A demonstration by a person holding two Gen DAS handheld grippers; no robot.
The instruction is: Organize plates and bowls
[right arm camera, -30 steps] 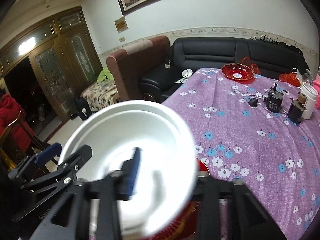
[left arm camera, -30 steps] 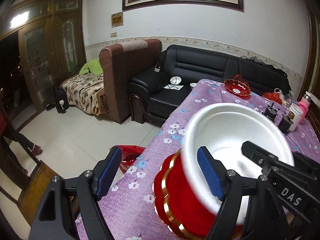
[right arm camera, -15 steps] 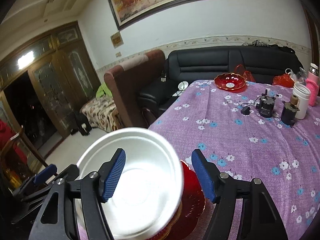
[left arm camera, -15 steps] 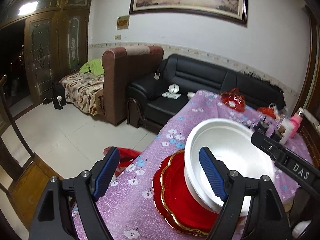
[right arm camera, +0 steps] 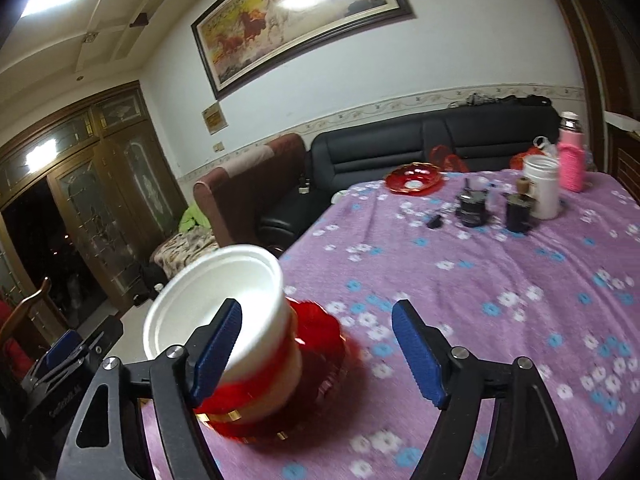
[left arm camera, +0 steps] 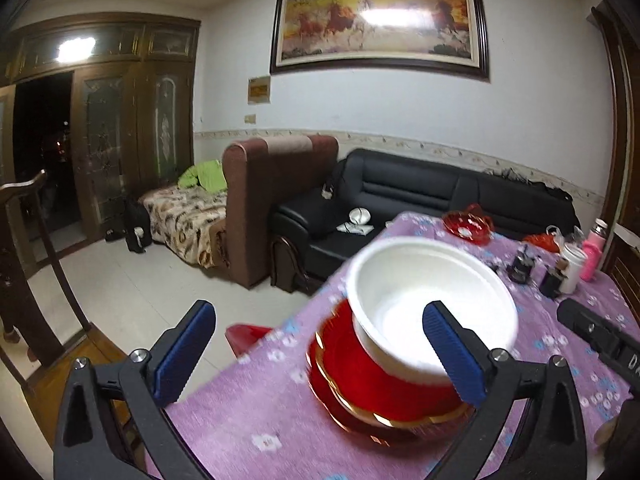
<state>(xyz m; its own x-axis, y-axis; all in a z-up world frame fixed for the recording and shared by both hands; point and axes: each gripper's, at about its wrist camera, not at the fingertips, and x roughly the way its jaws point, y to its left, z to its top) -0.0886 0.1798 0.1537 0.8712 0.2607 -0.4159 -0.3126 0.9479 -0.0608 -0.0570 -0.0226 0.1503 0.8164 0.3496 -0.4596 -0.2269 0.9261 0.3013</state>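
Observation:
A white bowl (left arm camera: 428, 300) sits nested in a red bowl (left arm camera: 384, 384) on a red gold-rimmed plate (left arm camera: 360, 416), near the table's corner. The stack also shows in the right wrist view, with the white bowl (right arm camera: 216, 296) above the red plate (right arm camera: 316, 344). My left gripper (left arm camera: 316, 352) is open and empty, raised just before the stack. My right gripper (right arm camera: 316, 348) is open and empty, close behind the stack. A second red dish (right arm camera: 414, 178) sits at the table's far end.
The table has a purple flowered cloth (right arm camera: 500, 288). A white jar (right arm camera: 542, 188), a pink bottle (right arm camera: 572, 164) and small dark items (right arm camera: 472, 204) stand at the far right. A black sofa (left arm camera: 400, 204) and brown armchair (left arm camera: 276, 196) lie beyond the table.
My right gripper has let go of the white bowl and opened. Both grippers have drawn back and up from the stack, which now stands on the table alone.

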